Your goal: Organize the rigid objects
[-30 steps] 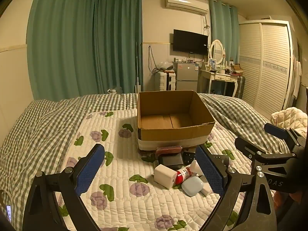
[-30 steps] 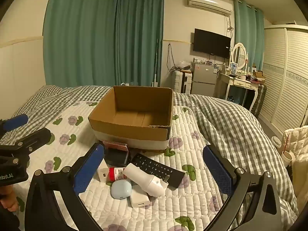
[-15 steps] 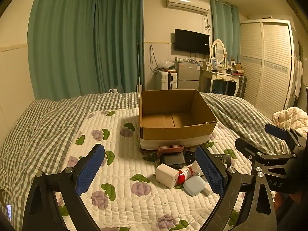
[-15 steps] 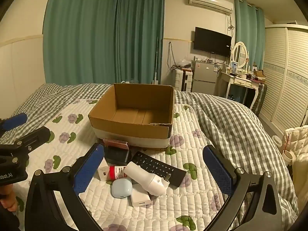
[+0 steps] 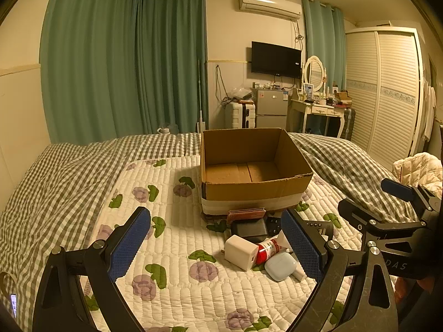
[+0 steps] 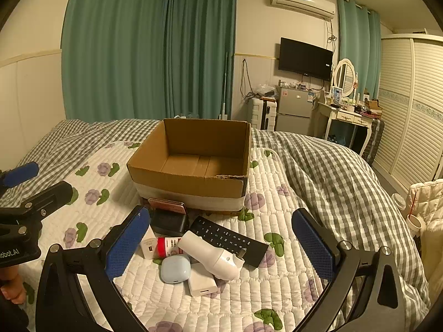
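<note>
Two grippers hover over the bed, both with fingers spread wide and holding nothing. Biggest of the task's things is the cardboard box (image 6: 193,163), open-topped and bare inside, standing on the floral quilt (image 6: 277,290) straight ahead of both tools. Pressed against its near wall sits the pile still to be sorted. Longest in it is the black remote (image 6: 229,239), its long axis running from upper left to lower right in the right wrist view, so slanted across the fingers' line. Over its near edge lies the white bottle-shaped device (image 6: 210,254), slanted much the same way. A dark case (image 6: 169,222) and a brown wallet (image 6: 166,204) lie nearest the box. Smaller still are the white charger cube (image 5: 240,252), the red tube (image 6: 169,246), the pale blue earbud case (image 6: 175,269) and a flat white adapter (image 6: 201,279).

From the right gripper (image 6: 218,243) the pile lies dead ahead, between its pads. From the left gripper (image 5: 216,240) it sits off to the right, partly behind the right-hand pad. I'd judge the right hand better placed for the first pick.
</note>
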A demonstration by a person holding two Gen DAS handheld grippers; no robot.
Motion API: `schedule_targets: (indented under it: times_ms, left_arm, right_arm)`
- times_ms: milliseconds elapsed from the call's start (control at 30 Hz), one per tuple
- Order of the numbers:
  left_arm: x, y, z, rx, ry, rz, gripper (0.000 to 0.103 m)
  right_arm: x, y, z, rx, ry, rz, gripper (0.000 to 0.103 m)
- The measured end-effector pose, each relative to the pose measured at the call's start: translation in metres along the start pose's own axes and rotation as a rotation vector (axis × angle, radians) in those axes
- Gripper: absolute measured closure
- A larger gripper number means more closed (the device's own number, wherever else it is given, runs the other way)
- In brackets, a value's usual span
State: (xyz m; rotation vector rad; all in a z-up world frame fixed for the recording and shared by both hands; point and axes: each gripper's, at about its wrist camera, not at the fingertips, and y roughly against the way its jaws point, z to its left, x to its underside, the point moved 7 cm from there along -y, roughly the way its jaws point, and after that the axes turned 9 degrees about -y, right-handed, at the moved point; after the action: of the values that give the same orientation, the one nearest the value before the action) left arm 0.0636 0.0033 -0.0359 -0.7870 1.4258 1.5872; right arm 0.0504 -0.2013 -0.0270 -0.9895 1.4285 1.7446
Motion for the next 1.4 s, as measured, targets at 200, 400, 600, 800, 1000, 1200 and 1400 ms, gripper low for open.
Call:
schedule_targets:
  times_ms: [200, 400, 600, 800, 1000, 1200, 1400]
  left_arm:
    - [-0.0003, 0.0000, 0.0002, 0.000, 0.001, 0.000, 0.006]
    - [0.0001, -0.0002, -0.0003, 0.000, -0.001, 0.001, 0.006]
    - [0.0004, -0.0001, -0.0007, -0.001, -0.002, 0.001, 0.006]
    - [0.0003, -0.0002, -0.0008, -0.001, -0.002, 0.000, 0.006]
    - [0.0005, 0.0001, -0.0011, -0.002, -0.001, 0.000, 0.006]
    - [0.0007, 0.0000, -0.0016, -0.002, -0.001, 0.001, 0.006]
    - [0.0020, -0.0006, -0.0023, 0.000, -0.003, 0.003, 0.006]
  right_arm:
    - [0.0022, -0.0004, 0.0005, 0.000, 0.000, 0.002, 0.000]
    - [0.0036, -0.0003, 0.0001, 0.000, -0.002, 0.004, 0.000]
    - [0.0067, -0.0010, -0.0006, 0.002, -0.003, 0.013, 0.000]
    - [0.0065, -0.0012, -0.0003, 0.001, -0.003, 0.016, 0.000]
    - [0.0069, -0.0012, -0.0003, 0.002, -0.002, 0.016, 0.000]
    - [0.0066, -0.0016, -0.0002, 0.003, -0.002, 0.015, 0.000]
    - [0.0065, -0.0015, 0.0000, 0.002, -0.003, 0.016, 0.000]
